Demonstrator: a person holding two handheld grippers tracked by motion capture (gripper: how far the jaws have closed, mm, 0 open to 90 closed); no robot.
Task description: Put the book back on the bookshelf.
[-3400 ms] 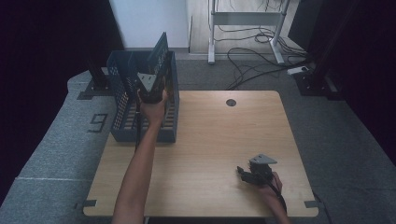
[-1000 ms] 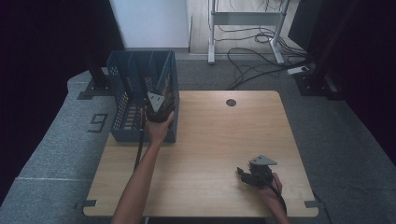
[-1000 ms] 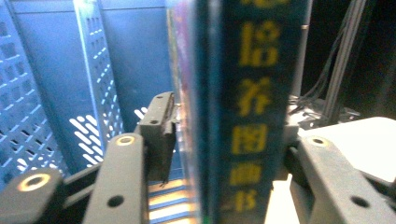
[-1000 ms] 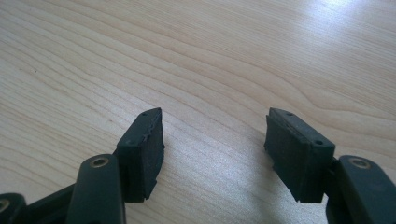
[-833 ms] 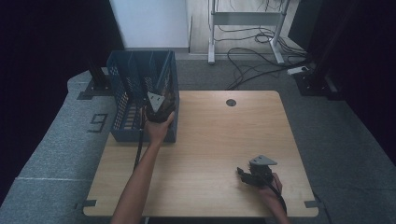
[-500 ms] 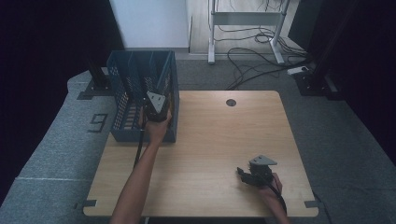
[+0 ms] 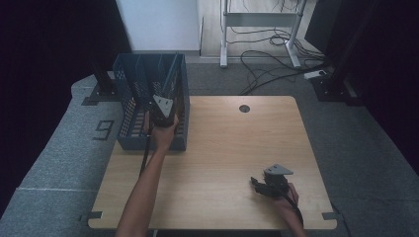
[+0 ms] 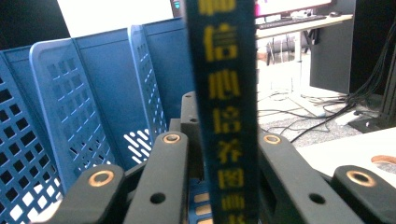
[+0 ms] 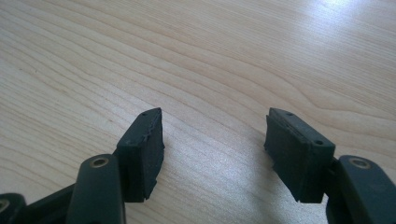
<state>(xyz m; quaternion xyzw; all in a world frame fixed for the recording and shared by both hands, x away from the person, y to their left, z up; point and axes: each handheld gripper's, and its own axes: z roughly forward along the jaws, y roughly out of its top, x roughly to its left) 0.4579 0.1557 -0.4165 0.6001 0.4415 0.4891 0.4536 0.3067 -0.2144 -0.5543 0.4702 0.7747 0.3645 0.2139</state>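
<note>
A thin dark blue book spine (image 8: 226,70) with yellow characters stands upright between the jaws of my left gripper (image 8: 223,140), which is shut on it. That left gripper (image 7: 159,112) sits at the near right side of a blue perforated file rack (image 7: 132,98) on the table's far left corner. The rack's dividers (image 8: 144,79) rise just behind the spine. My right gripper (image 7: 257,183) rests low at the table's near right. Its pads (image 9: 144,140) stand apart over bare wood, and the right gripper (image 9: 215,130) is open with nothing between them.
The wooden table (image 7: 222,143) has a round cable hole (image 7: 244,108) near its far edge. Grey carpet with a "9" marking (image 7: 104,130) lies to the left. A desk frame and cables (image 7: 262,54) stand on the floor behind.
Since the earliest frame my left hand has come down and back toward the rack's near side, and the dark flat thing no longer sticks up above the rack. The right gripper has stayed put.
</note>
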